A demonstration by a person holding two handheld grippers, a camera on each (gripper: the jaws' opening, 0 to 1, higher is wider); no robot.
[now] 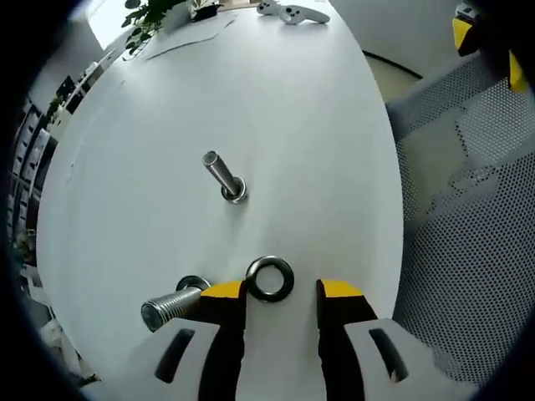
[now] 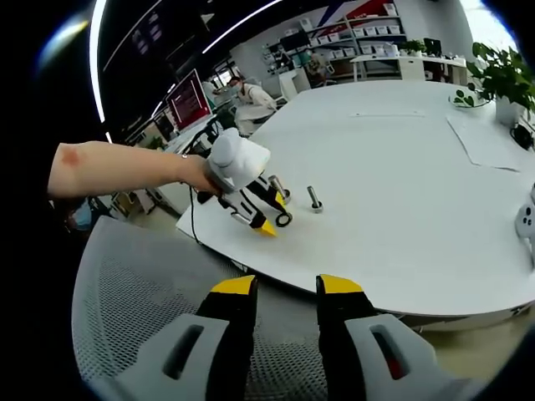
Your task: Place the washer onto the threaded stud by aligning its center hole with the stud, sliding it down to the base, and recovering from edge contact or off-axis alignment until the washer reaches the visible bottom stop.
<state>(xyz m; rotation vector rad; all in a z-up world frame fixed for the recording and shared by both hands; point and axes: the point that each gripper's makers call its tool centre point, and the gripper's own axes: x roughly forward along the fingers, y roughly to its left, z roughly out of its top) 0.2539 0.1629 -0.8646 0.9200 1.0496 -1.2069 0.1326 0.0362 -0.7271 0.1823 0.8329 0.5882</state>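
A dark ring washer [image 1: 269,278] lies flat on the white table [image 1: 292,125], just between the yellow tips of my left gripper [image 1: 281,291], which is open around it and nearer its left jaw. An upright threaded stud [image 1: 224,175] stands farther ahead on the table. A second threaded stud [image 1: 171,305] leans out at the lower left, beside the left jaw. In the right gripper view, a hand holds the left gripper [image 2: 274,214] over the washer [image 2: 284,220], near the stud [image 2: 314,199]. My right gripper [image 2: 286,286] is open and holds nothing, back from the table edge.
A grey mesh chair [image 1: 468,209] stands off the table's right edge and also lies under my right gripper [image 2: 142,292]. At the far end sit a white game controller [image 1: 292,12], a potted plant [image 1: 150,12] and a paper sheet [image 2: 489,138]. Shelves and desks stand beyond.
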